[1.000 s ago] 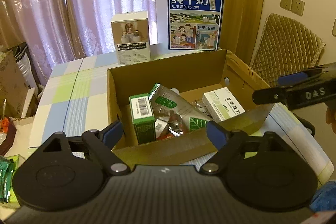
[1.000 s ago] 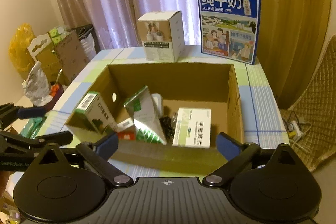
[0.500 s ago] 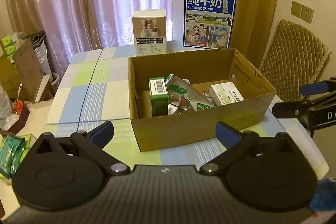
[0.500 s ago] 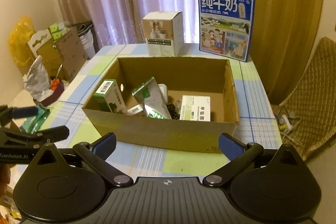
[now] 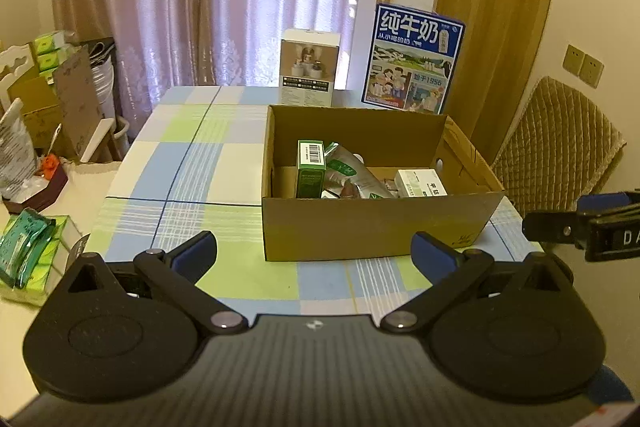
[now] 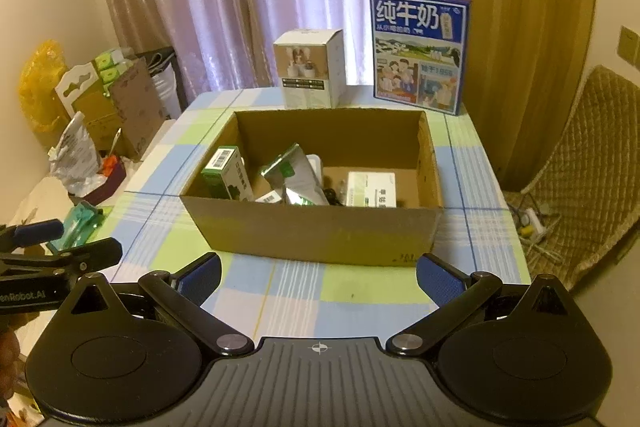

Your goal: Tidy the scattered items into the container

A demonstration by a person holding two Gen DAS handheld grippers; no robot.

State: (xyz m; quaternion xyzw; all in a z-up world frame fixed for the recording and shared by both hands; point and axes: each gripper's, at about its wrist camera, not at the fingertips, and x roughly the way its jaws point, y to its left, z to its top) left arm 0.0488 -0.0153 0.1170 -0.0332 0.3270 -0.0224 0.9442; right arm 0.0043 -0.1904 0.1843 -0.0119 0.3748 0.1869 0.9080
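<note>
An open cardboard box [image 5: 372, 227] [image 6: 320, 235] sits on the checked tablecloth. Inside it stand a green carton with a barcode [image 5: 310, 167] [image 6: 226, 175], a silver-green pouch [image 5: 352, 171] [image 6: 298, 175] and a white medicine box [image 5: 422, 183] [image 6: 370, 189]. My left gripper [image 5: 316, 253] hangs open and empty over the cloth in front of the box. My right gripper [image 6: 318, 273] is open too, with nothing between its fingers, just short of the box's near wall. Each gripper shows at the edge of the other's view.
A white product box [image 5: 308, 73] [image 6: 310, 69] and a blue milk carton pack [image 5: 414, 61] [image 6: 418, 53] stand at the table's far edge. Green packets [image 5: 26, 247] lie on a surface to the left. A padded chair [image 5: 556, 143] stands to the right. Clutter fills the left floor.
Both grippers have drawn back and up from the box, which now looks smaller and farther. The left gripper's jaws have spread wider. Nothing in the box has shifted.
</note>
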